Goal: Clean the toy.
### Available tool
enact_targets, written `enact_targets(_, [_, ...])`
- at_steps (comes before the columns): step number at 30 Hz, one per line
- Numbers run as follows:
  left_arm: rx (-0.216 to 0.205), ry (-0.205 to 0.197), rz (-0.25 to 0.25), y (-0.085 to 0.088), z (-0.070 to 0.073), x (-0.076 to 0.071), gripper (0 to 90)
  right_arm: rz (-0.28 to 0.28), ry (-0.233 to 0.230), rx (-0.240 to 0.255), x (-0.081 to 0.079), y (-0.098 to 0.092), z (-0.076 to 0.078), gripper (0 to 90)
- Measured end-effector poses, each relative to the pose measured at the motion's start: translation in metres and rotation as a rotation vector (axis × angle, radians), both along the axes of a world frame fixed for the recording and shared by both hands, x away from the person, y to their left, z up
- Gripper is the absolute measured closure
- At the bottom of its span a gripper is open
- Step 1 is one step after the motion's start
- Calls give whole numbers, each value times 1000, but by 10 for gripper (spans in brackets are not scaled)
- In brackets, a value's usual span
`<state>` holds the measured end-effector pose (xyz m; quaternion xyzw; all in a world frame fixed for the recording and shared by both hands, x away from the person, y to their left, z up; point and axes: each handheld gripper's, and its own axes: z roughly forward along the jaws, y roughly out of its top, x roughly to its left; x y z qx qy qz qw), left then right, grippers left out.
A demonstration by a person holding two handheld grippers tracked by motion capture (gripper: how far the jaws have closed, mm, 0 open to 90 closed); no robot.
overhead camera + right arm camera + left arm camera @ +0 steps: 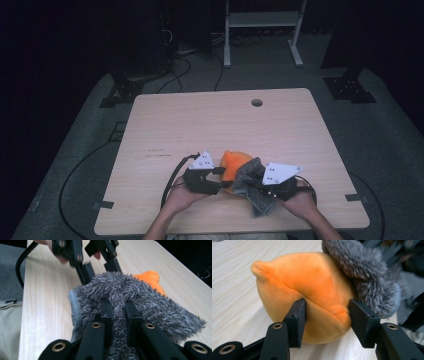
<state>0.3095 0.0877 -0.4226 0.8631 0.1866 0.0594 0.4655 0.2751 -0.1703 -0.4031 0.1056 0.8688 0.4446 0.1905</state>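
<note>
Nearest the table's (150, 125) front edge, right gripper (117, 306) pinched tight on a fold of grey cloth (150, 307). Just left of cloth, left gripper (327, 312) clamped on orange plush toy (312, 287). Cloth draped against toy's right side, touching. Farther back, bare wood, round hole (257, 102).

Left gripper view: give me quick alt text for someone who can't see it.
The left gripper has its two black jaws shut on a round orange plush toy resting on the light wooden table. A shaggy grey microfibre cloth drapes over the toy's upper right side.
</note>
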Motion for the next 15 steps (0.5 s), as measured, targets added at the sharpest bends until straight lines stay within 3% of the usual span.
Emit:
enact_targets(6, [13,20,17,6,-6,2,497,-7,21,-20,10,-1,-7,797])
enact_targets(12, [11,13,14,8,-6,0,489,-98,81,-15,15,-37,-23,797])
enact_targets(15, [15,-1,-4,6,-5,-1,487,-142,116,-9,18,-53,-23,797])
